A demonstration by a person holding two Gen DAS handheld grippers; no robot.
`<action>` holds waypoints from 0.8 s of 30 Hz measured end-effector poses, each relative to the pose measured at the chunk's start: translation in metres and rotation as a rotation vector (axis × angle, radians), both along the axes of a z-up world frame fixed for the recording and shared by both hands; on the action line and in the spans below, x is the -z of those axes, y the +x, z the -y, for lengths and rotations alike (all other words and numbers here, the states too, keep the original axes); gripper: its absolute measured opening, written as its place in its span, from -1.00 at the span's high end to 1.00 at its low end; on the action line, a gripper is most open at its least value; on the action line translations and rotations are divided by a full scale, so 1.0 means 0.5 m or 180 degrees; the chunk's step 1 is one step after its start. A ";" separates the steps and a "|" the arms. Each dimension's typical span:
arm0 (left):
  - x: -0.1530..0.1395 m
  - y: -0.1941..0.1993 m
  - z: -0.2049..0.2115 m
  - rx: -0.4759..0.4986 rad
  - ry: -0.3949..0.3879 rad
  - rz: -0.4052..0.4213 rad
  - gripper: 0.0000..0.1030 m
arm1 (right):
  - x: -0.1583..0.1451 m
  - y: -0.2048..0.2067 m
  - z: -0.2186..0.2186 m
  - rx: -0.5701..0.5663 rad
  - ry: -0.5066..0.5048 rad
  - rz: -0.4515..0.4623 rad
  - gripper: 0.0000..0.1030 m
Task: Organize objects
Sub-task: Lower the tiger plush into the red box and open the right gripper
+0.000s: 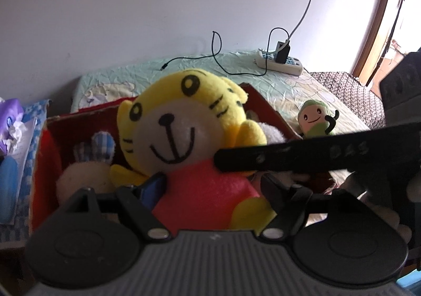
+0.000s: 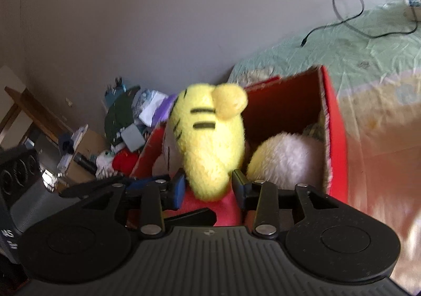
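A yellow tiger plush (image 1: pixel 184 122) with a red shirt is held upright over a red cardboard box (image 1: pixel 44 143). My left gripper (image 1: pixel 210 185) is shut on the plush's red body, facing its front. My right gripper (image 2: pixel 208 190) grips the plush (image 2: pixel 208 138) from its side at the neck; its arm crosses the left wrist view. The box (image 2: pixel 334 122) holds a white fluffy plush (image 2: pixel 286 161) and a cream plush with checked ears (image 1: pixel 86 164).
The box stands on a bed with a pale green sheet (image 1: pixel 284 85). A small green-and-tan plush (image 1: pixel 315 119) lies on the bed right of the box. A power strip with cables (image 1: pixel 279 60) lies at the bed's far edge. Clutter (image 2: pixel 126 132) is piled left of the box.
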State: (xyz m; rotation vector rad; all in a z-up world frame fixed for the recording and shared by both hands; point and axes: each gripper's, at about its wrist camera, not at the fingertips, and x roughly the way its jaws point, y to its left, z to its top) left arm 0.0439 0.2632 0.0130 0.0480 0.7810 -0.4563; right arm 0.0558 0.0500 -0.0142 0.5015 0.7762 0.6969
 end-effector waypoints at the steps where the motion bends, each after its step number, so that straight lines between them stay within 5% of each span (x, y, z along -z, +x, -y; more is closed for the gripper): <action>1: -0.001 0.001 0.000 -0.0001 -0.0030 -0.0005 -0.53 | -0.005 -0.001 0.006 0.0040 0.0023 0.0041 0.19; 14: 0.016 0.021 0.067 0.0221 0.0053 0.0089 -0.59 | 0.009 0.010 0.028 0.0344 -0.0166 -0.0050 0.49; 19: 0.022 0.003 0.077 0.0297 0.0272 0.0119 -0.67 | 0.006 0.006 0.005 0.0299 -0.0404 0.0082 0.44; 24: 0.018 -0.011 0.055 0.0261 0.0213 0.0068 -0.64 | 0.004 -0.004 -0.010 0.0287 -0.0557 0.0221 0.37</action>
